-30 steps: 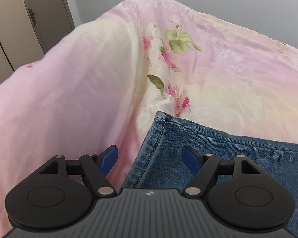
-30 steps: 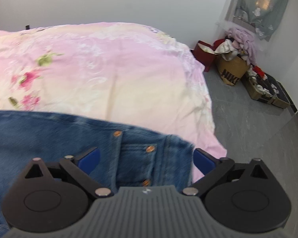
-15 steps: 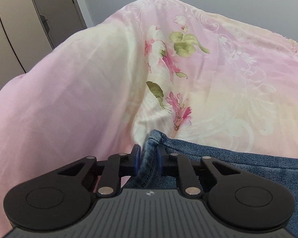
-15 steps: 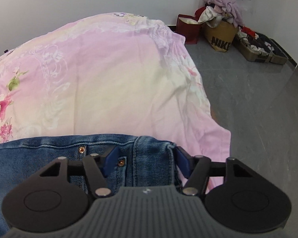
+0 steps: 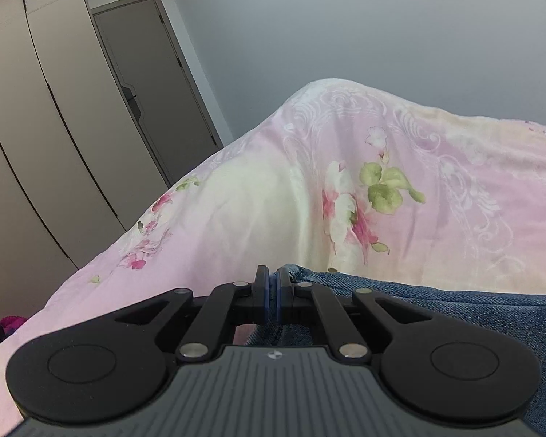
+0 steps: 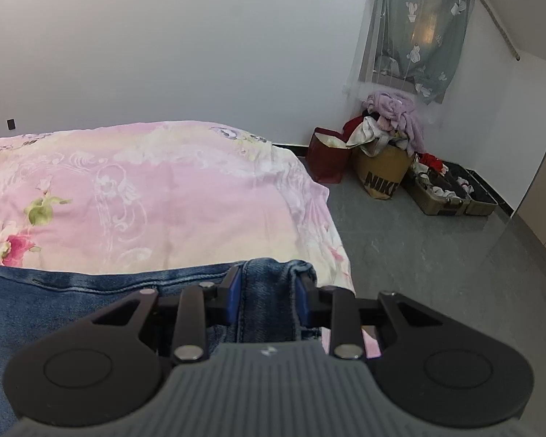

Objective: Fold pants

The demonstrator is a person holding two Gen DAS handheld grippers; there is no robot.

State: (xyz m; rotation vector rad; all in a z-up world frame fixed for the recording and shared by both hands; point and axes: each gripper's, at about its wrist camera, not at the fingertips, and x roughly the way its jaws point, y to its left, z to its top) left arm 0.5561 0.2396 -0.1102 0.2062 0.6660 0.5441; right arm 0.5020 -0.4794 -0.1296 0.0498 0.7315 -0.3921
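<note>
Blue denim pants (image 5: 455,309) lie on a pink floral bedspread (image 5: 273,200). My left gripper (image 5: 272,287) is shut on the hem corner of a pant leg, the cloth pinched thin between the blue pads. In the right wrist view the pants (image 6: 72,302) spread to the left, and my right gripper (image 6: 269,291) is shut on a thick bunch of denim at the waistband end, near the bed's right edge. Both held ends are lifted a little off the bedspread (image 6: 163,200).
Beige wardrobe doors (image 5: 36,145) and a grey door stand left of the bed. Right of the bed is grey floor (image 6: 436,255), with a red bag (image 6: 325,160), a cardboard box of clothes (image 6: 382,171) and open cases (image 6: 451,193) by the far wall.
Both grippers were open over the pants a second ago. They closed on the denim, the left on the hem and the right on the waistband, and both views have tilted upward.
</note>
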